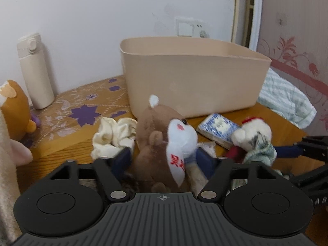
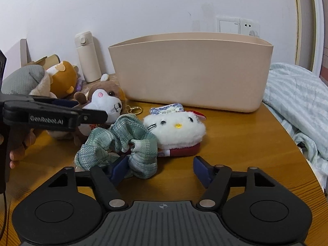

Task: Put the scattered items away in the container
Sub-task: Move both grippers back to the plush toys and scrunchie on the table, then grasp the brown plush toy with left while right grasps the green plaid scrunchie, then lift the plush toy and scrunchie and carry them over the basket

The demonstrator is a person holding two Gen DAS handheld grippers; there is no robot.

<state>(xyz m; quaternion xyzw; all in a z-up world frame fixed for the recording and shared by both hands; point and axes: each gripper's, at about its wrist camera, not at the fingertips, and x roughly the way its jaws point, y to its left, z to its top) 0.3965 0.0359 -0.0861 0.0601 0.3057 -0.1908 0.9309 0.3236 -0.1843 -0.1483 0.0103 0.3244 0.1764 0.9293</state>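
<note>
A plain white wall [image 2: 143, 10] stands behind my wooden bench [image 2: 235, 143]. A switch and socket plate [image 2: 238, 27] sits on it. A striped pale-green quilt [image 2: 297, 102] lies at right.

Left hand-held gripper [image 1: 163, 160]: matte black body, ribbed grey centre plate with crosshair mark.
Right hand-held gripper [image 2: 161, 169]: same black build, two round side discs.
Fingertips [image 2: 202, 169]: navy blue pads.
Pivots: silver round screws.
Marking: white "GenRobot.AI" on side arm.
Skin: fingers, partly visible.
</note>
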